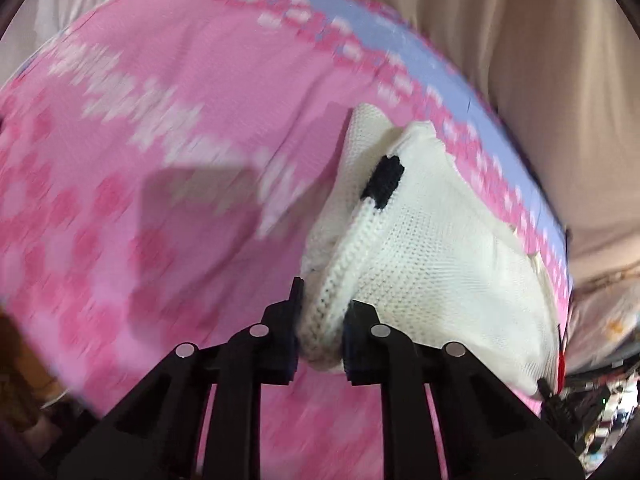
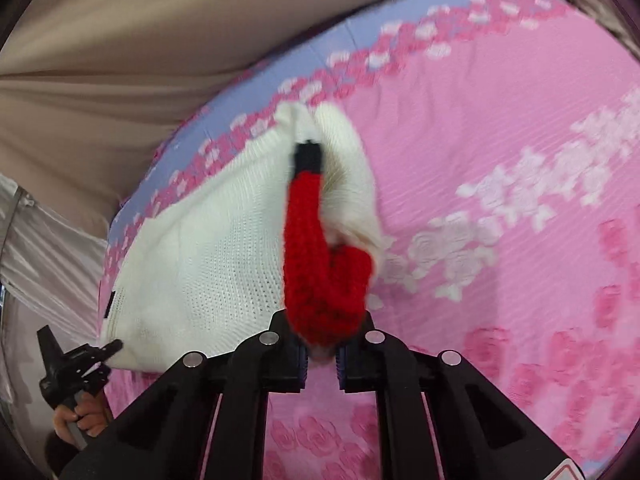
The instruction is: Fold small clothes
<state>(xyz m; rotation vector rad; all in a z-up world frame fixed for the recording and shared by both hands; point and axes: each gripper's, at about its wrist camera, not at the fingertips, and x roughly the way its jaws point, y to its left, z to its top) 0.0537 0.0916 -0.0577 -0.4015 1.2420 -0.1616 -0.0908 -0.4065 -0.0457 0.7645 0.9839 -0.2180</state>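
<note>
- Hanging between both grippers above the pink rose-print bedspread (image 1: 120, 128): small white knit sweater (image 1: 432, 256), lifted clear at the held edges, far part draping toward the bedspread's lilac border (image 1: 400, 36).
- Left gripper (image 1: 320, 328) clenched on a bunched ribbed white edge (image 1: 340, 276), pads pressing the knit from both sides; black knit patch (image 1: 384, 180) just beyond that edge.
- Seen from the right wrist view: same left gripper (image 2: 108, 350) at the sweater's lower left corner, person's hand (image 2: 78, 416) around its handle.
- Right gripper (image 2: 322, 354) clamped on a red knit part (image 2: 320, 264), likely a sleeve or trim, black cuff-like tip (image 2: 308, 156) at its far end against the white body (image 2: 208, 264).
- Handling, as judged: light, soft, limp; open knit stretches and sags under own weight, no stiffness to hold a crease. Not slippery, not fragile, though loops could snag on the pads.
- Hold points, as judged: ribbed edges and seams, thicker and less stretchy than the open-stitch body; matching corners or shoulders best for an even fold.
- Writing: none legible. Small dark tab (image 2: 110, 304) at the sweater's left edge, possibly a label, too small to read. Red-edged sticker (image 2: 568, 472) on the right gripper's body, cut off, unreadable.
- Beige curtain-like fabric (image 2: 120, 52) behind the bed.
</note>
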